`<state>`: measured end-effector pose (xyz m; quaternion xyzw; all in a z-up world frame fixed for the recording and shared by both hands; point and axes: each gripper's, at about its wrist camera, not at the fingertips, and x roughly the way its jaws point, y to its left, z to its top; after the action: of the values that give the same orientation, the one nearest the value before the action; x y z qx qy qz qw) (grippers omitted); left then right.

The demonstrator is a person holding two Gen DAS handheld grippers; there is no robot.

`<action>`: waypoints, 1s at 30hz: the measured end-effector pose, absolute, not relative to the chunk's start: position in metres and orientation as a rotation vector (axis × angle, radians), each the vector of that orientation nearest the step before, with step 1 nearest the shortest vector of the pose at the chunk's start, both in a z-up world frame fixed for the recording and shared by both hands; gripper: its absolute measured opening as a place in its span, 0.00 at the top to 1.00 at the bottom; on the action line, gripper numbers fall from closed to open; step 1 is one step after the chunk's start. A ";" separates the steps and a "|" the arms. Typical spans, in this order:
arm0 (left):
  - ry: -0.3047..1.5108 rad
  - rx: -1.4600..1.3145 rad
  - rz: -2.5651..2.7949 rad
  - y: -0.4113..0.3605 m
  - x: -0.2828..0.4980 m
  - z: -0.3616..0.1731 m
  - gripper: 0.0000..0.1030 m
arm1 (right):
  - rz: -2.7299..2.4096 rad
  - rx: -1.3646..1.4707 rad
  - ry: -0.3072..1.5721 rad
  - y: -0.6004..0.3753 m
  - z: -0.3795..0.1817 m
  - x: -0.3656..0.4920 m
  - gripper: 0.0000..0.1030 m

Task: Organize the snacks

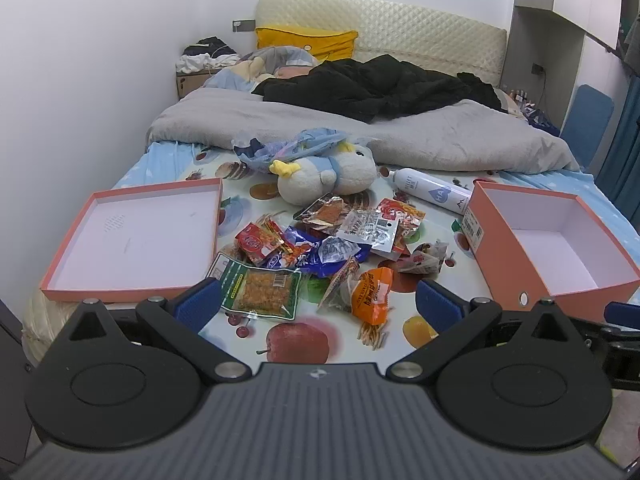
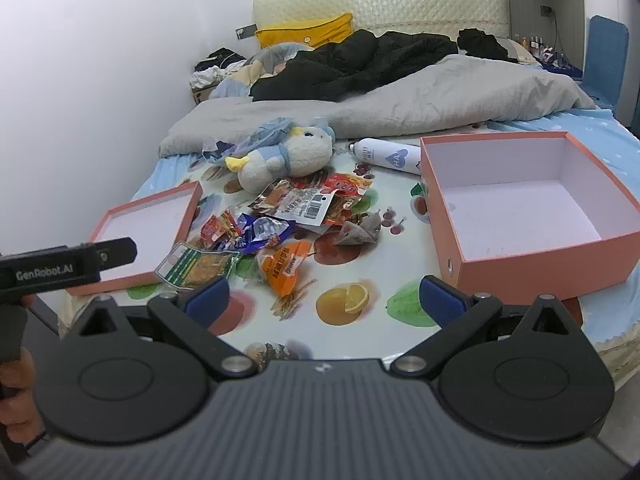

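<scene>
A heap of snack packets [image 1: 320, 248] [image 2: 276, 232] lies on the fruit-print cloth at the foot of a bed. A green packet [image 1: 258, 290] and an orange packet [image 1: 370, 296] are nearest. A shallow orange lid [image 1: 132, 240] [image 2: 144, 236] lies left of the heap, and a deeper orange box [image 1: 556, 236] [image 2: 528, 208] stands right; both hold nothing. My left gripper [image 1: 318, 306] hovers open before the heap, its blue pads [image 1: 198, 304] wide apart. My right gripper [image 2: 324, 300] is open too, nearer the deep box, with nothing between its fingers.
A plush duck [image 1: 328, 174] [image 2: 288, 158] and a white spray can [image 1: 432, 190] [image 2: 386, 154] lie behind the snacks. Further back are a grey blanket [image 1: 360, 136], black clothing [image 1: 372, 86] and a yellow pillow [image 1: 308, 40]. A hand [image 2: 16, 376] holds the other gripper's body at left.
</scene>
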<state>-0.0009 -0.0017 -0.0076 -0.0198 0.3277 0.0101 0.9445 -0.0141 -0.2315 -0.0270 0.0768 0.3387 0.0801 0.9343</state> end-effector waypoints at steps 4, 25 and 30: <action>0.671 -0.043 0.017 -0.003 0.000 -0.008 0.00 | 0.167 0.151 0.678 -0.232 -0.025 -0.017 0.00; 0.683 -0.067 0.015 0.006 0.002 -0.007 0.00 | 0.195 0.193 0.688 -0.231 -0.024 -0.013 0.00; 0.683 -0.061 0.013 0.005 0.002 -0.006 0.00 | 0.192 0.198 0.686 -0.233 -0.022 -0.014 0.00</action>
<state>0.0020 0.0055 -0.0061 -0.0301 0.3347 0.0065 0.9418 -0.0135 -0.2325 -0.0219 0.0967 0.3354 0.0938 0.9324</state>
